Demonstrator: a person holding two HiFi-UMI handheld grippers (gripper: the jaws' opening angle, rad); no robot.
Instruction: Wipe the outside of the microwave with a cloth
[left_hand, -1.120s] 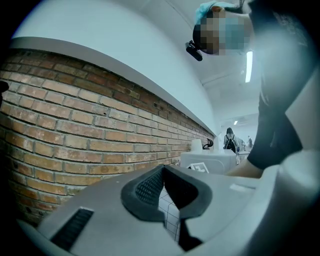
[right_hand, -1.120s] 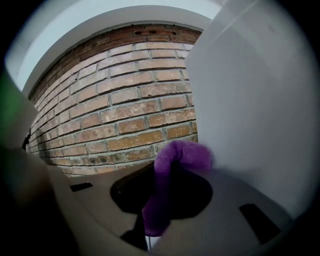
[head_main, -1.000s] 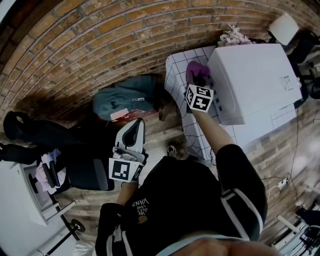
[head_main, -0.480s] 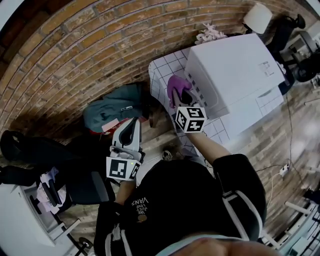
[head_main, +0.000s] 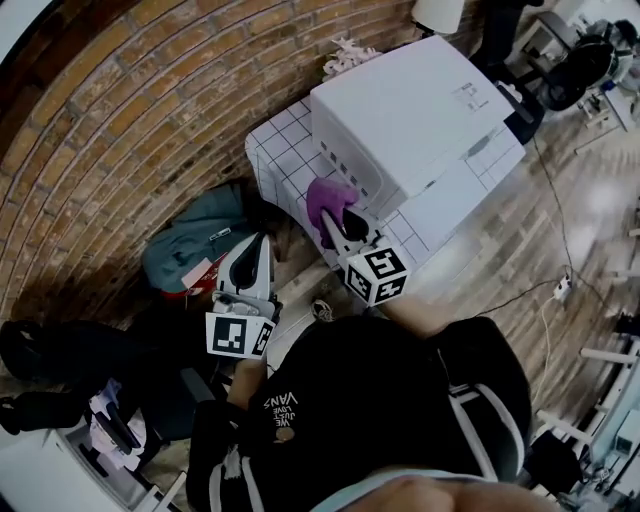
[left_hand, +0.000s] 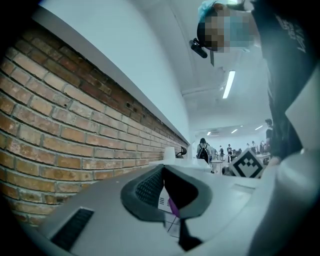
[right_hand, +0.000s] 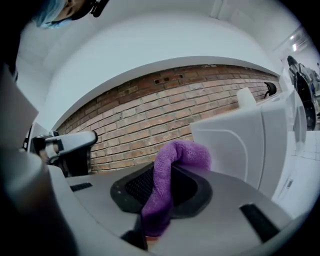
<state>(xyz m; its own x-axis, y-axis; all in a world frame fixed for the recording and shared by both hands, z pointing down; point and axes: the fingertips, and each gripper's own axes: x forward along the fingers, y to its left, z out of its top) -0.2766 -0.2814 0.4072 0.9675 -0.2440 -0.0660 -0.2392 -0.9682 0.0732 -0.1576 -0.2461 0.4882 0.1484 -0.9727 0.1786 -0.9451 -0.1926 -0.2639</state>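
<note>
The white microwave (head_main: 420, 110) stands on a table with a white checked cover (head_main: 275, 150). My right gripper (head_main: 338, 218) is shut on a purple cloth (head_main: 328, 193), held just off the microwave's near left side wall; I cannot tell whether they touch. In the right gripper view the cloth (right_hand: 167, 175) hangs from my right gripper (right_hand: 165, 185), and the microwave (right_hand: 240, 140) rises to its right. My left gripper (head_main: 252, 262) hangs lower left over the floor, away from the table. In the left gripper view my left gripper (left_hand: 167, 192) has its jaws together with nothing in them.
A brick wall (head_main: 150, 90) runs behind the table. A teal backpack (head_main: 195, 245) lies on the wooden floor by the table's left edge. A white lamp (head_main: 440, 12) and a pale ornament (head_main: 350, 55) stand behind the microwave. A cable and plug (head_main: 555, 290) trail at right.
My right gripper with the purple cloth has drawn back down the microwave's side toward me. The whole scene has slid left and up in the head view. The left gripper has barely moved.
</note>
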